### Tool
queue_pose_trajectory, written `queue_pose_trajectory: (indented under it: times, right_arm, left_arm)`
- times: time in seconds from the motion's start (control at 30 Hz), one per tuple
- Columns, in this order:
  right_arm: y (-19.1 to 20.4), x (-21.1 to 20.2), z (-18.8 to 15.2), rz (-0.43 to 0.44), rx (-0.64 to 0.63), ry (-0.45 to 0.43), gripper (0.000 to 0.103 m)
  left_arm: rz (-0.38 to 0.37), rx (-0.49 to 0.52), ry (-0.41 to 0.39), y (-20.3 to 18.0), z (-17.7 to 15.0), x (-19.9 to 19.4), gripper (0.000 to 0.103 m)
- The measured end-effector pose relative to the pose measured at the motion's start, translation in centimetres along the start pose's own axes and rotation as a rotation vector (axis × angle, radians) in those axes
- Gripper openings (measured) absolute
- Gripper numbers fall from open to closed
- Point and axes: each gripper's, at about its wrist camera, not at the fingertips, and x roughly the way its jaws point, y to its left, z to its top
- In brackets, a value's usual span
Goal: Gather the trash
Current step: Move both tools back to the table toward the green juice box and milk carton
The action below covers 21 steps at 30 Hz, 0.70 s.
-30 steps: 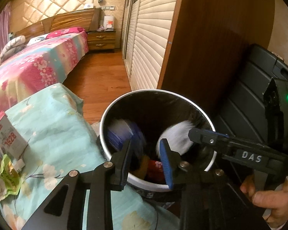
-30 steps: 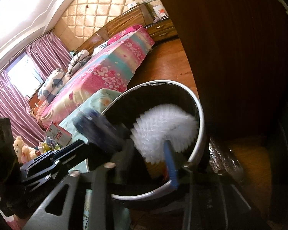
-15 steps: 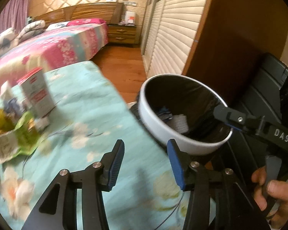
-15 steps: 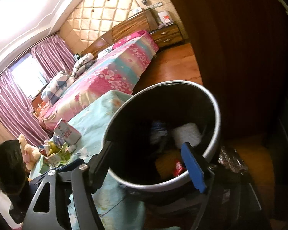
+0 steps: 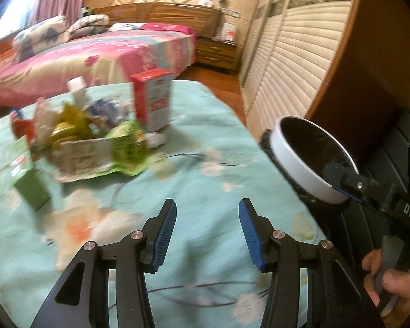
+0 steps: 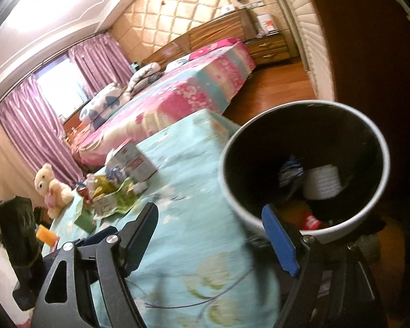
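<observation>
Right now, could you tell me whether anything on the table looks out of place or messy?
Yes: a heap of wrappers and cartons lies loose on the floral tablecloth, uncollected, beside an upright red-and-white box. The bin already holds some trash.

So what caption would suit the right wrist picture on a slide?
Empty, open right gripper beside a trash bin holding discarded items, litter pile waiting on the tablecloth.

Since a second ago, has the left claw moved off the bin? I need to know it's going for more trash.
Yes. The left claw was over the bin; now it hangs over the teal cloth, bin at its right, empty jaws just opened, trash pile ahead.
</observation>
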Motion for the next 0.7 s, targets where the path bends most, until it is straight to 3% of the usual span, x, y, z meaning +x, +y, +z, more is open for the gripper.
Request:
queue_pose_trajectory:
  times: [0.7]
  right_arm:
    - [7.7, 5.7, -2.7, 0.106, -0.108, 0.129, 0.082]
  left_arm:
    - [0.153, -0.201, -0.027, 9.1, -1.6, -4.9, 0.048]
